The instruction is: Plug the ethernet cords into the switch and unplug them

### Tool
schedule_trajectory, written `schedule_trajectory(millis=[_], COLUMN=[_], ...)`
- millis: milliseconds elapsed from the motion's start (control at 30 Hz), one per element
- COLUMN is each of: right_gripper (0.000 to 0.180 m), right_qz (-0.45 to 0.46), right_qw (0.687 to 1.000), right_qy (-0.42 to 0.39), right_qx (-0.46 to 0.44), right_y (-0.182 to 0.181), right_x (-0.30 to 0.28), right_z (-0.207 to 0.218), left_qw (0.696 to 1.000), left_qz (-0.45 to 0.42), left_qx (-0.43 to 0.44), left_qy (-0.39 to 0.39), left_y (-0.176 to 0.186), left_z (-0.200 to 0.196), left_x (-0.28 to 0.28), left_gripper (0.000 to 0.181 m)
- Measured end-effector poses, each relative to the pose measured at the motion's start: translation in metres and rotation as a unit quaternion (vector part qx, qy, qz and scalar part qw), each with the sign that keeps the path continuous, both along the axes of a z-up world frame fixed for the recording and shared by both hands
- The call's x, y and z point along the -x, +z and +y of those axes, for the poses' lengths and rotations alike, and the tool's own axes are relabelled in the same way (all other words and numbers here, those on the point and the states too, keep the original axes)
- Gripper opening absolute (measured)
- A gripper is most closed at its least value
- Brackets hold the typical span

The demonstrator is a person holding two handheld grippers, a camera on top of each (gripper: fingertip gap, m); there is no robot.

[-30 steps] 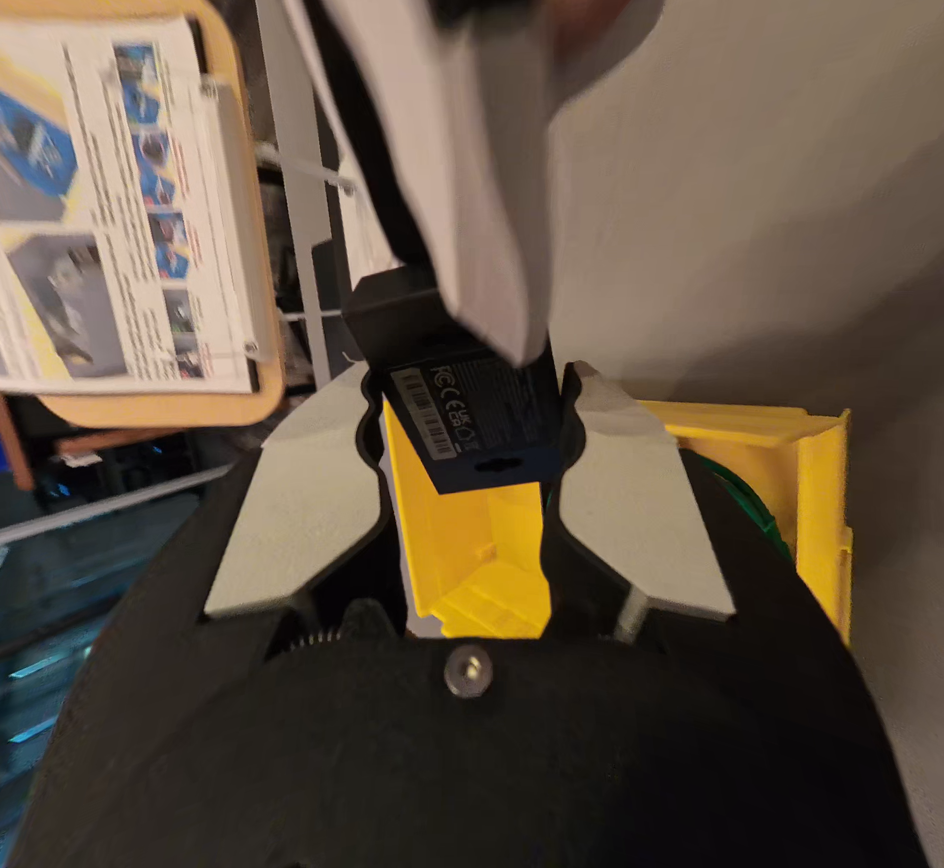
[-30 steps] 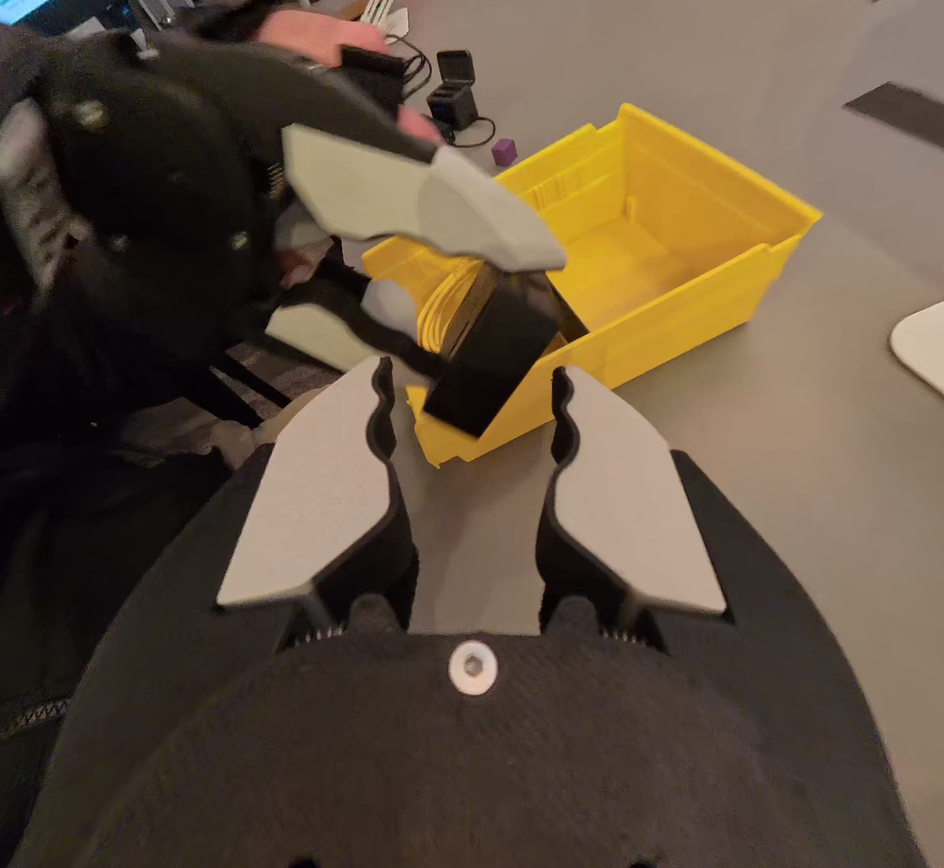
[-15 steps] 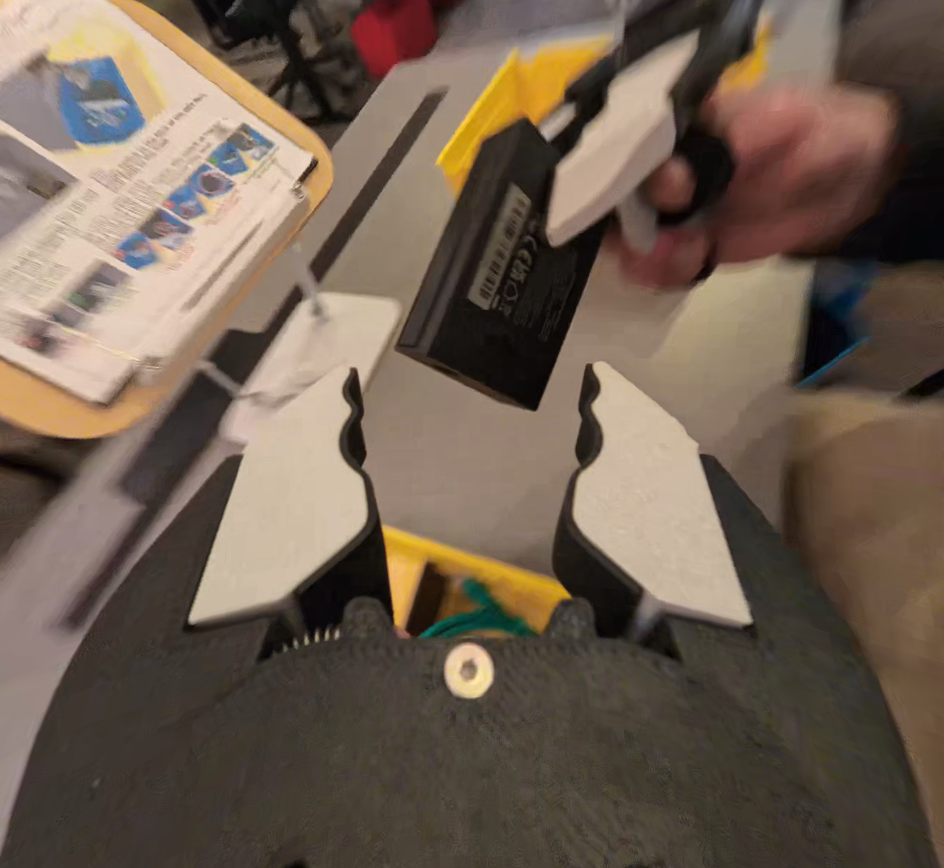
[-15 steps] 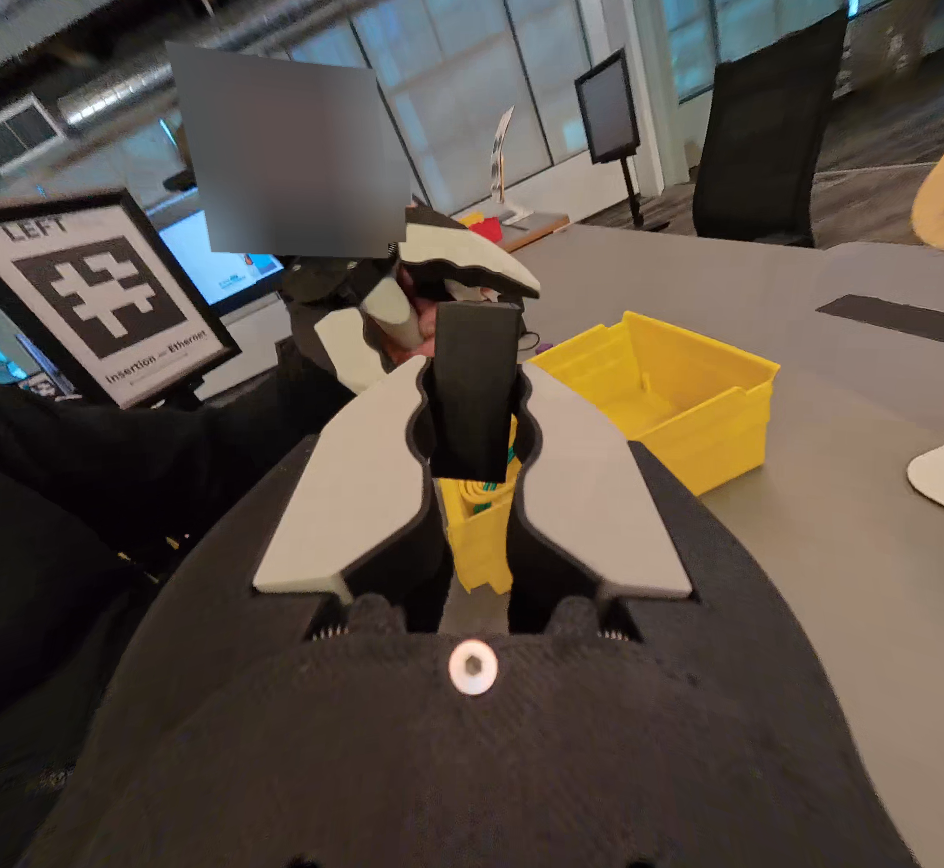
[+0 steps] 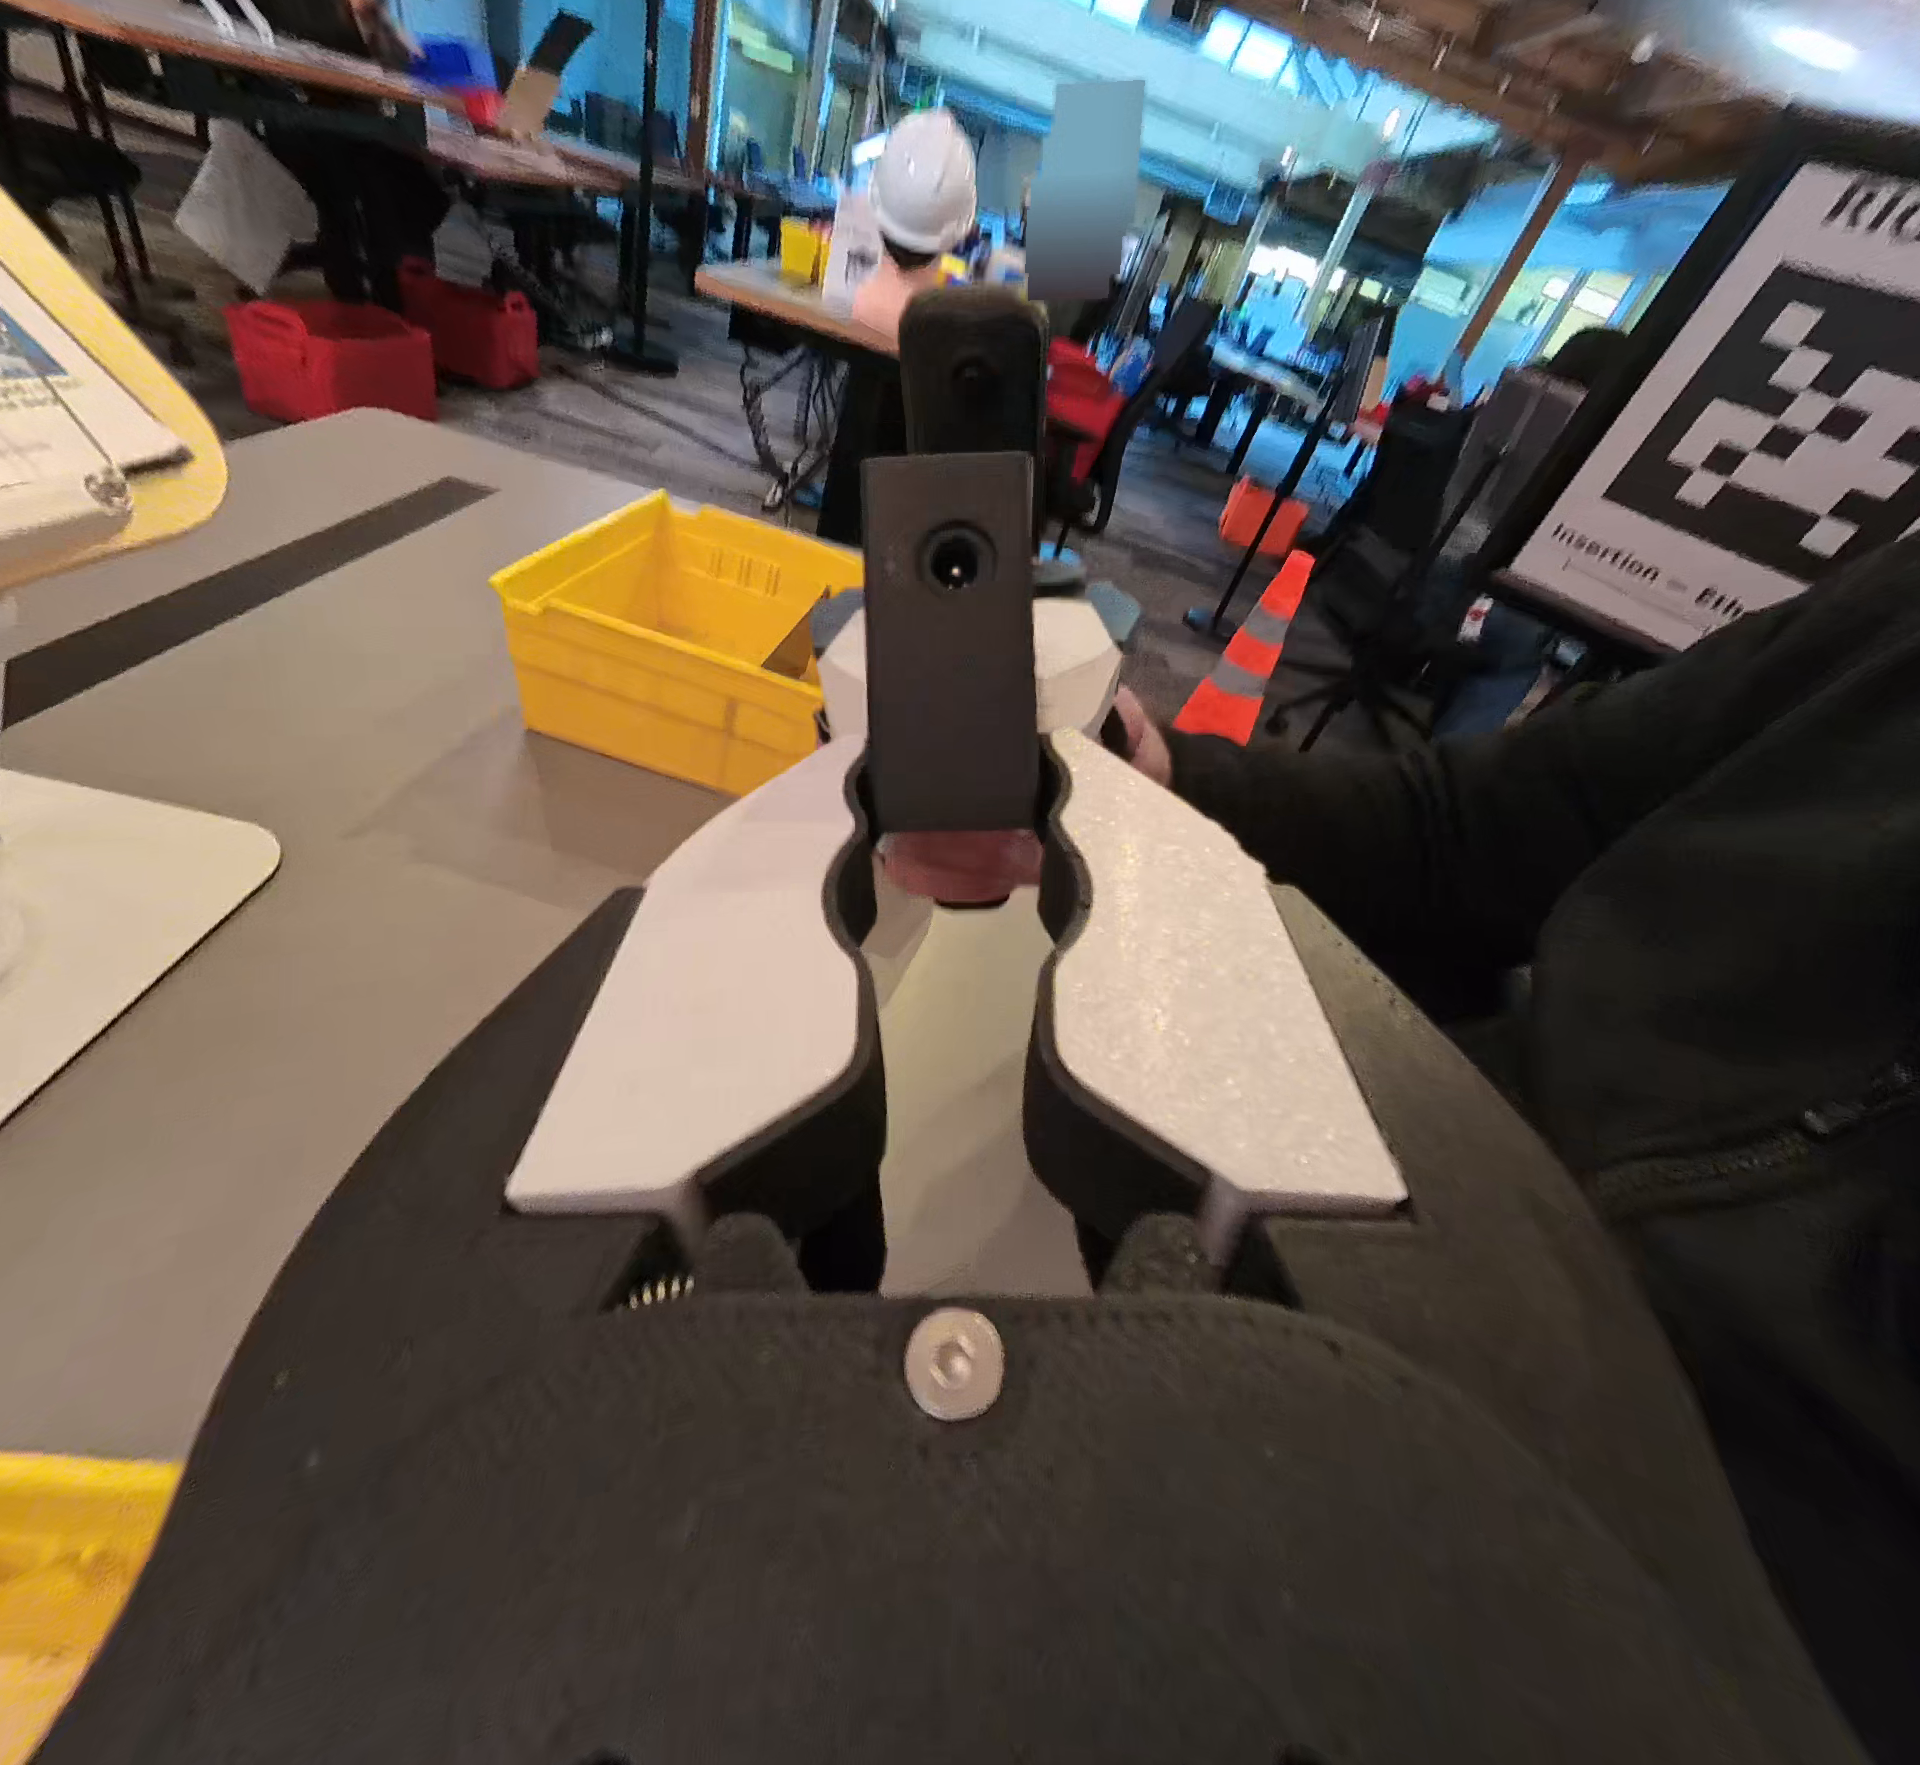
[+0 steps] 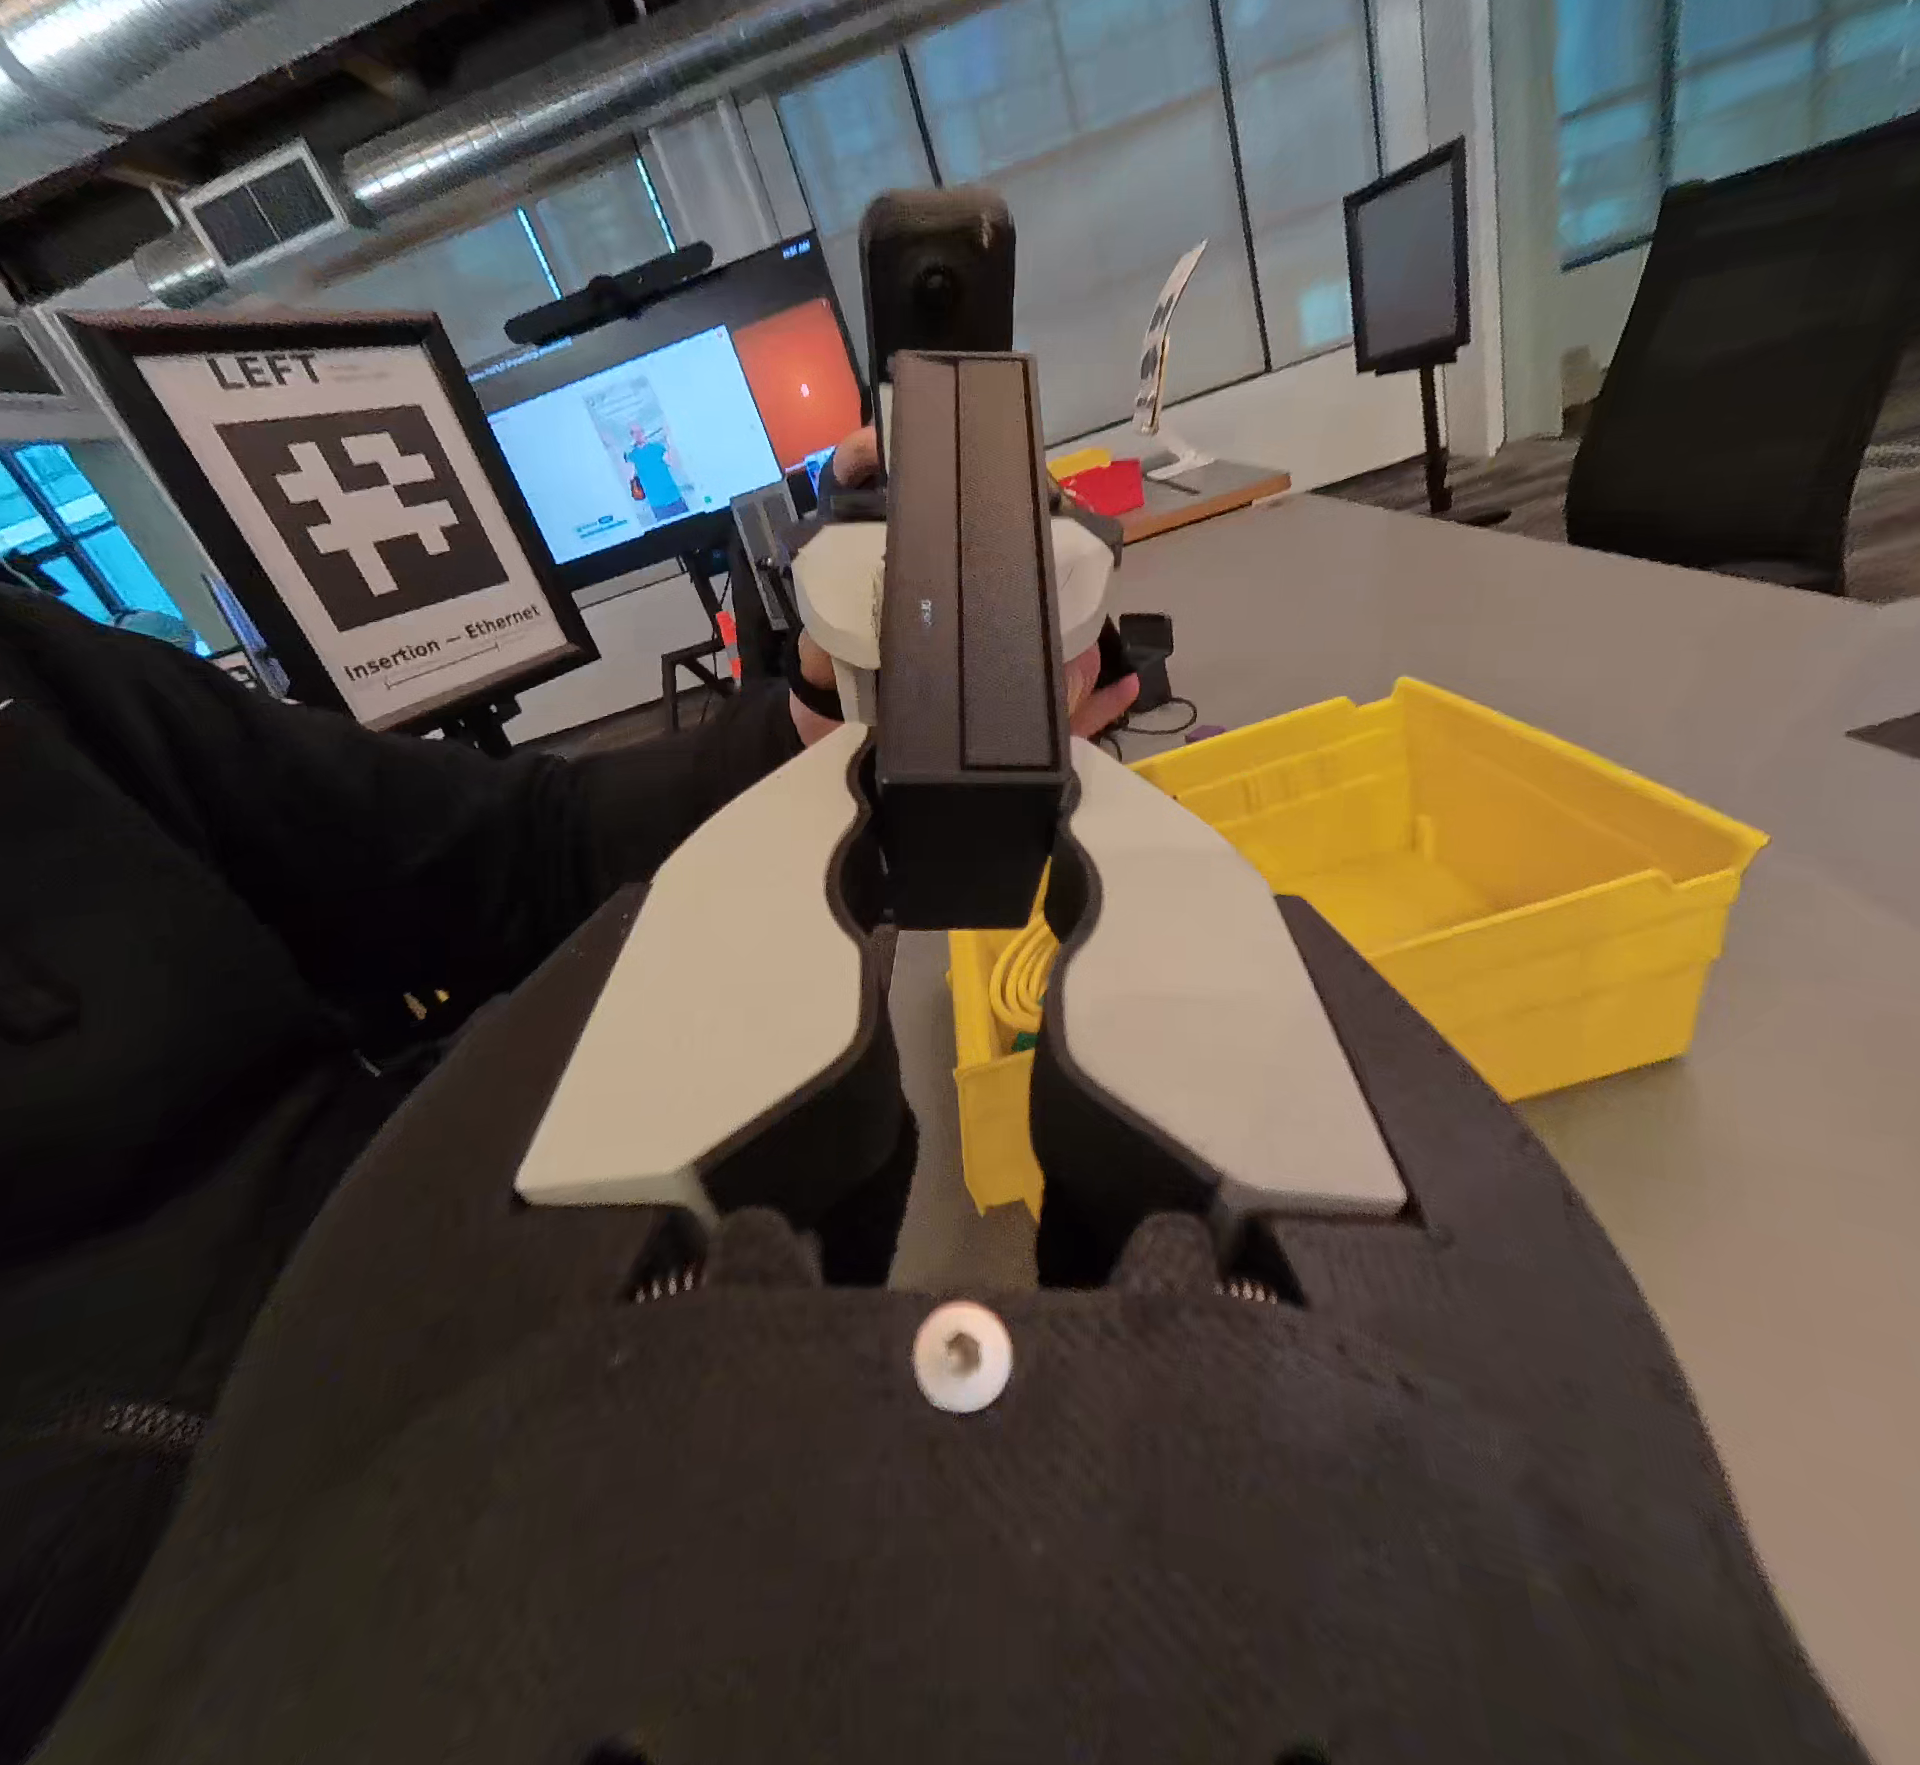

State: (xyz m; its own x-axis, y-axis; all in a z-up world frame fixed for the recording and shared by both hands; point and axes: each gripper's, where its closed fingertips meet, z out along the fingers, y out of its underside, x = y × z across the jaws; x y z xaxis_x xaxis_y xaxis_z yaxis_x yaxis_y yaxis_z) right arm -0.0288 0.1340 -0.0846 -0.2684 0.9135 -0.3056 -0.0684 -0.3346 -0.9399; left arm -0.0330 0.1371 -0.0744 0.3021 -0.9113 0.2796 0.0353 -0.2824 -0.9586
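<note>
The black switch (image 5: 951,645) is up in the air above the grey table (image 5: 312,780), caught between the two tools at once. The left hand-held gripper (image 5: 951,811) is clamped on one end of it, its pale fingers (image 5: 748,946) pressed to both sides; the face toward that camera shows a round socket. The right hand-held gripper (image 6: 961,842) is clamped on the opposite end, and from its side the switch (image 6: 971,614) runs away lengthwise toward the other tool. Each camera sees the opposite gripper just beyond the switch, with a person's hand (image 5: 1132,739) around it and a black sleeve (image 5: 1455,832) trailing off to the side.

On the table beneath and beyond the grippers sits a yellow bin (image 6: 1455,884), open-topped. A second yellow bin (image 6: 997,1092) lies just near of it, right under the right gripper, with a coiled yellow ethernet cord (image 6: 1023,983) and a bit of green cord inside, well apart from the switch. No cord is in the switch's visible faces. A framed marker sign (image 6: 353,520) stands at the left behind the sleeve, and an orange cone (image 5: 1252,666) stands on the floor far off.
</note>
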Motion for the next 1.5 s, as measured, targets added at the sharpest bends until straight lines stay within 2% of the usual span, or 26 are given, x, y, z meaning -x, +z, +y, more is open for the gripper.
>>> schedule_trajectory(millis=[67, 167, 267, 367, 433, 467, 500, 600, 700, 733, 833, 900, 1000, 1067, 1133, 1200, 1333, 1367, 1433, 1500], right_gripper=[0.027, 0.033, 0.042, 0.063, 0.073, 0.074, 0.064, 0.034, 0.030, 0.030, 0.030, 0.030, 0.030, 0.030, 0.030, 0.030, 0.031, 0.034, 0.053, 0.065], right_qz=[-0.025, -0.118, -0.139, -0.169, -0.211, -0.233, -0.243, -0.231, -0.179, -0.159, -0.093, -0.064, -0.052, -0.066, -0.081, -0.091, -0.090, -0.084, -0.076, -0.061], right_qw=[1.000, 0.992, 0.986, 0.966, 0.941, 0.930, 0.929, 0.954, 0.977, 0.982, 0.990, 0.988, 0.976, 0.967, 0.960, 0.955, 0.953, 0.957, 0.966, 0.977], right_qy=[0.013, 0.022, -0.003, -0.055, -0.076, -0.078, -0.059, 0.028, 0.067, 0.081, 0.097, 0.112, 0.158, 0.180, 0.200, 0.217, 0.219, 0.211, 0.187, 0.158], right_qx=[0.000, -0.031, -0.088, -0.188, -0.252, -0.272, -0.274, -0.191, -0.094, -0.059, 0.033, 0.086, 0.144, 0.166, 0.177, 0.182, 0.191, 0.183, 0.159, 0.128], right_y=[-0.008, -0.033, -0.034, -0.037, -0.043, -0.048, -0.052, -0.058, -0.050, -0.043, -0.021, -0.012, -0.009, -0.014, -0.019, -0.022, -0.021, -0.019, -0.015, -0.008], right_x=[0.002, 0.004, 0.001, 0.001, 0.001, 0.001, 0.002, 0.006, 0.008, 0.008, 0.003, -0.005, -0.012, -0.011, -0.008, -0.007, -0.006, -0.005, -0.004, -0.007], right_z=[-0.002, -0.006, -0.005, 0.000, 0.001, 0.000, -0.006, -0.028, -0.031, -0.032, -0.023, -0.016, -0.019, -0.024, -0.032, -0.038, -0.038, -0.037, -0.034, -0.028], left_qw=[0.999, 0.995, 0.990, 0.988, 0.985, 0.982, 0.981, 0.979, 0.983, 0.984, 0.973, 0.941, 0.866, 0.832, 0.811, 0.814, 0.835, 0.843, 0.872, 0.908], left_qz=[0.038, 0.102, 0.141, 0.147, 0.158, 0.170, 0.179, 0.190, 0.182, 0.171, 0.183, 0.238, 0.333, 0.371, 0.379, 0.393, 0.364, 0.355, 0.323, 0.268], left_qx=[0.001, 0.012, 0.022, 0.044, 0.054, 0.053, 0.045, 0.032, -0.013, -0.036, -0.141, -0.231, -0.347, -0.388, -0.420, -0.410, -0.394, -0.382, -0.347, -0.300], left_qy=[-0.003, -0.009, -0.011, -0.030, -0.052, -0.058, -0.059, -0.070, -0.036, -0.024, 0.017, 0.073, 0.134, 0.142, 0.150, 0.122, 0.124, 0.127, 0.120, 0.120], left_y=[-0.005, -0.016, -0.021, -0.026, -0.033, -0.037, -0.039, -0.040, -0.028, -0.021, -0.008, -0.008, -0.018, -0.026, -0.026, -0.038, -0.036, -0.035, -0.035, -0.028], left_z=[-0.002, -0.005, -0.008, -0.013, -0.019, -0.022, -0.022, -0.028, -0.021, -0.018, -0.014, -0.005, 0.006, 0.007, 0.005, 0.001, -0.001, 0.000, 0.000, 0.000], left_x=[0.002, 0.006, 0.008, 0.005, 0.000, -0.002, -0.005, -0.013, -0.013, -0.013, -0.010, -0.008, -0.014, -0.023, -0.030, -0.033, -0.034, -0.033, -0.033, -0.031], left_gripper=[0.026, 0.027, 0.027, 0.027, 0.026, 0.026, 0.027, 0.026, 0.029, 0.036, 0.074, 0.109, 0.134, 0.136, 0.120, 0.108, 0.106, 0.105, 0.105, 0.105])
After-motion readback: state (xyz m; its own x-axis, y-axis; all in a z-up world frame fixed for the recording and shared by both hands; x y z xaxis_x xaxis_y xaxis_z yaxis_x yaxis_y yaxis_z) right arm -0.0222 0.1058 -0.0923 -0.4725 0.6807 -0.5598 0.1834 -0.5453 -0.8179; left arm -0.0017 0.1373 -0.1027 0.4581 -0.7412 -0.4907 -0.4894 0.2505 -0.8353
